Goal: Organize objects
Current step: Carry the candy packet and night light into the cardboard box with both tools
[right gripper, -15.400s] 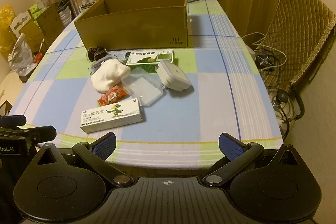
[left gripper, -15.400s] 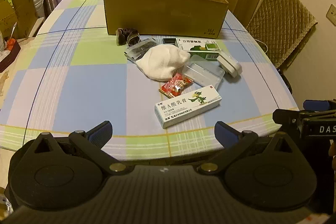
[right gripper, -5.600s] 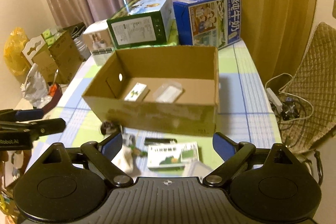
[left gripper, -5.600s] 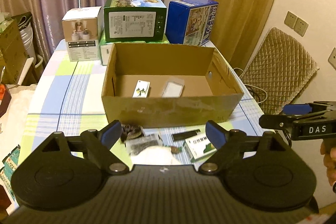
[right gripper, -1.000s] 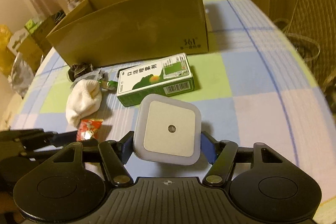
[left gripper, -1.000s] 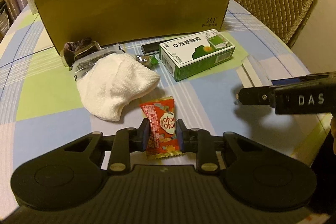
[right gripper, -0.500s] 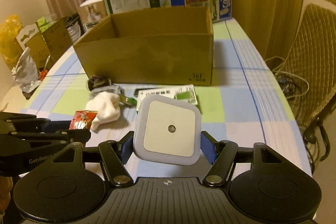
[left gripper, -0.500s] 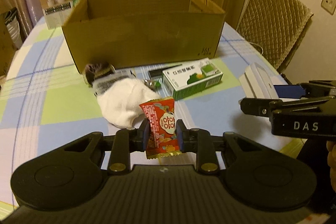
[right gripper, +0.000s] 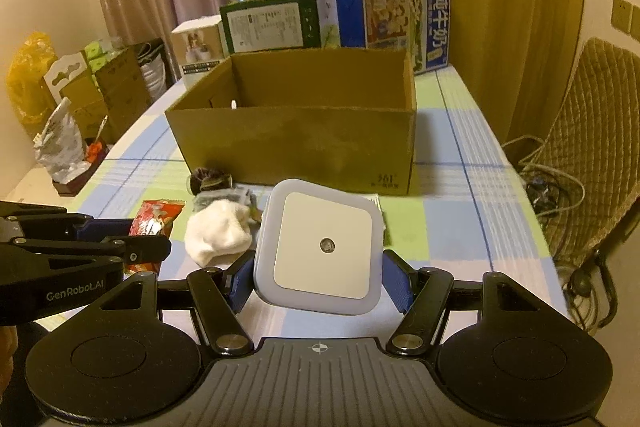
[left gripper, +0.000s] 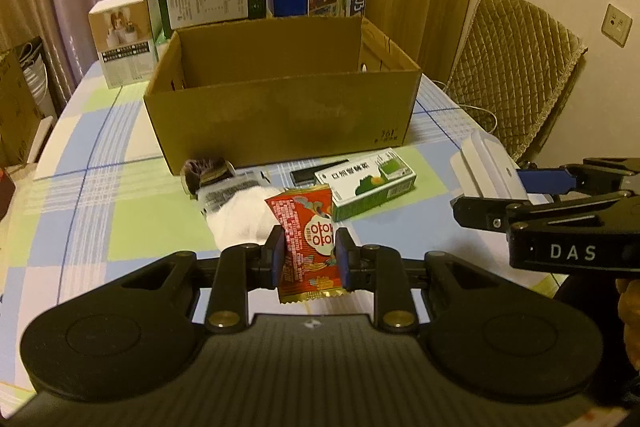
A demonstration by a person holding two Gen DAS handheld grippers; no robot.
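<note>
My left gripper [left gripper: 310,253] is shut on a red snack packet [left gripper: 308,239], held above the table in front of the open cardboard box [left gripper: 280,115]. The same packet [right gripper: 154,221] shows at the left of the right wrist view. My right gripper [right gripper: 318,277] is shut on a square white night light [right gripper: 322,247], also lifted; the night light [left gripper: 486,167] appears at the right of the left wrist view. On the table before the box lie a white cloth [left gripper: 240,215], a green and white medicine box [left gripper: 366,183], a dark pouch [left gripper: 206,173] and a black flat item [left gripper: 310,173].
Three cartons [left gripper: 212,1] stand behind the cardboard box [right gripper: 296,131]. A quilted chair [left gripper: 516,67] stands to the right of the table, with cables [right gripper: 552,187] beside it. Bags and boxes [right gripper: 72,99] crowd the floor to the left. The box interior is hidden from here.
Both grippers have risen and pulled back a little from the table with their loads; the box rim now looks lower. At 5.6 s ago both were open and held nothing.
</note>
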